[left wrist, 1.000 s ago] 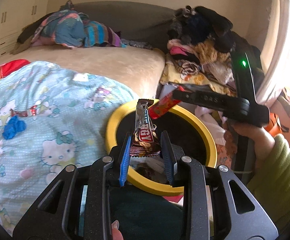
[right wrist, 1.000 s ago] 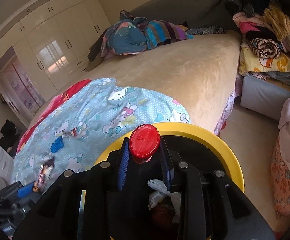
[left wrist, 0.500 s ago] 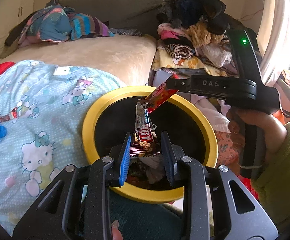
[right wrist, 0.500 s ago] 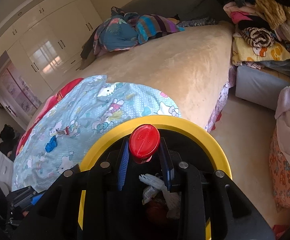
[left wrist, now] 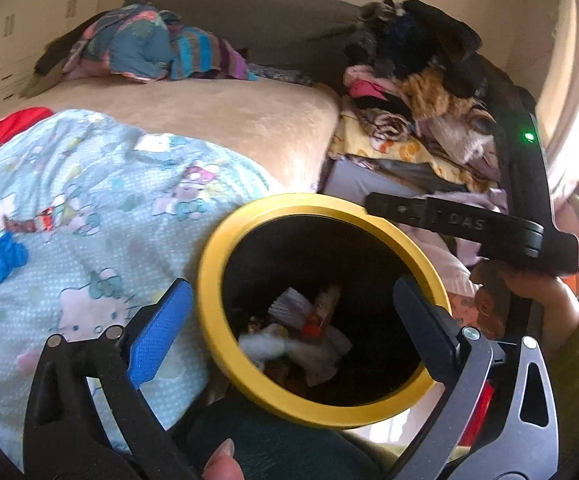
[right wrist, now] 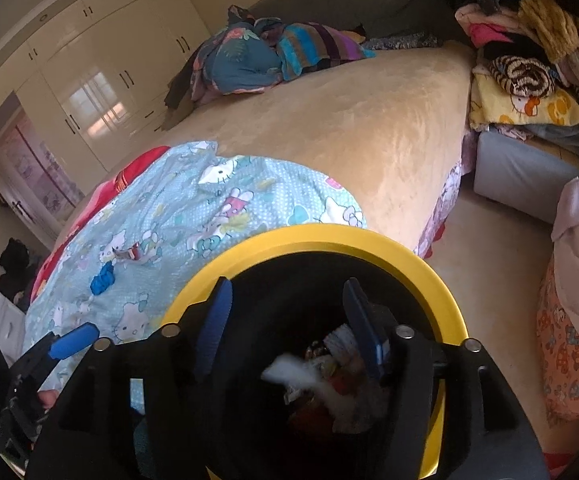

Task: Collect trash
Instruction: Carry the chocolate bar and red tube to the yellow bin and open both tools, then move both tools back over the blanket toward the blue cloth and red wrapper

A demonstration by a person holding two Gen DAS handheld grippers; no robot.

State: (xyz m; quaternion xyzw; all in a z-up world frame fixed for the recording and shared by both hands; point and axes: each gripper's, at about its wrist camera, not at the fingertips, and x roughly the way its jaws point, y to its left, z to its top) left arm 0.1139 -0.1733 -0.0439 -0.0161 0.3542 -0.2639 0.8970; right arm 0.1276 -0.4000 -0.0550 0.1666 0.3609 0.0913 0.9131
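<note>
A black bin with a yellow rim point(left wrist: 209, 280) stands beside the bed; it also shows in the right wrist view point(right wrist: 441, 280). Crumpled white paper and wrappers point(left wrist: 293, 340) lie inside it. My left gripper point(left wrist: 289, 328) is open and empty above the bin mouth. My right gripper point(right wrist: 285, 328) is open and empty, also over the bin; its body shows in the left wrist view point(left wrist: 469, 228). On the Hello Kitty blanket point(left wrist: 89, 200) lie a blue scrap point(left wrist: 3, 258) and a red striped wrapper point(left wrist: 29, 222), also seen in the right wrist view as scrap point(right wrist: 103, 278) and wrapper point(right wrist: 129, 252).
A beige bed point(right wrist: 329, 128) carries a heap of colourful clothes point(left wrist: 149, 52) at its far end. A tall pile of laundry point(left wrist: 421, 108) sits on a grey box point(right wrist: 521, 172) to the right. White wardrobes point(right wrist: 101, 80) line the far wall.
Both grippers opened. The snack wrapper left my left gripper and the red-capped item left my right gripper; both dropped into the bin.
</note>
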